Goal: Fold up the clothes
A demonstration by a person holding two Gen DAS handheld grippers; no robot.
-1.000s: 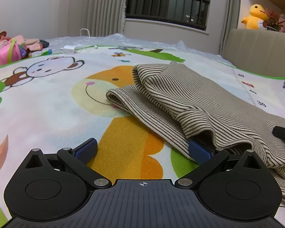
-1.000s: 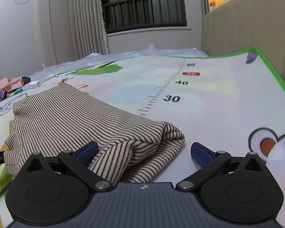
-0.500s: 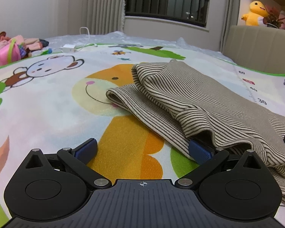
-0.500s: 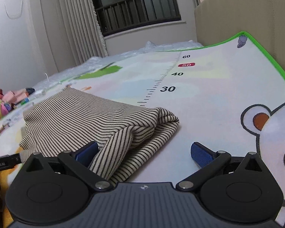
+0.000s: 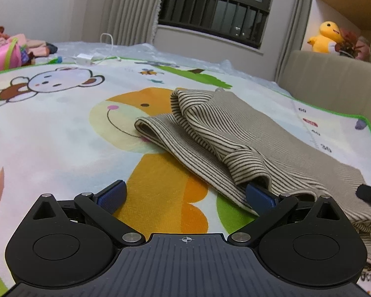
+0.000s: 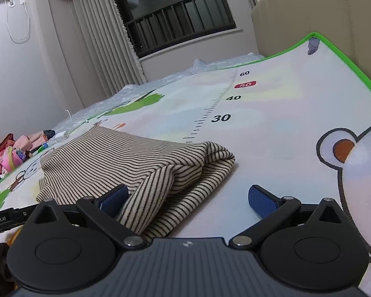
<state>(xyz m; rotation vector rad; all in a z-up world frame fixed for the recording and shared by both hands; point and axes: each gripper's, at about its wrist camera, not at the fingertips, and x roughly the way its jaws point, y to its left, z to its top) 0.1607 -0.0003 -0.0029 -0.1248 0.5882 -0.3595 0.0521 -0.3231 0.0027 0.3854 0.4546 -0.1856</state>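
Left gripper (image 5: pixel 185 195), right gripper (image 6: pixel 188 198): black linkage arms w/ silver pivot screws, blue textured pads (image 5: pixel 111 195) at fingertips, ribbed grey housing behind fingers.

Ribbed knit cloth, striped and soft, on the garment (image 5: pixel 235 133) (image 6: pixel 126 158). Smooth, faintly sheeny printed surface on the mat (image 5: pixel 61 133) (image 6: pixel 272 128). Matt black plastic with bright metal pins and textured blue rubbery fingertips (image 5: pixel 111 194) (image 6: pixel 261 199). Plush on the yellow toy (image 5: pixel 325 36). Crinkled clear plastic sheet (image 5: pixel 141 50) past the mat's far edge.
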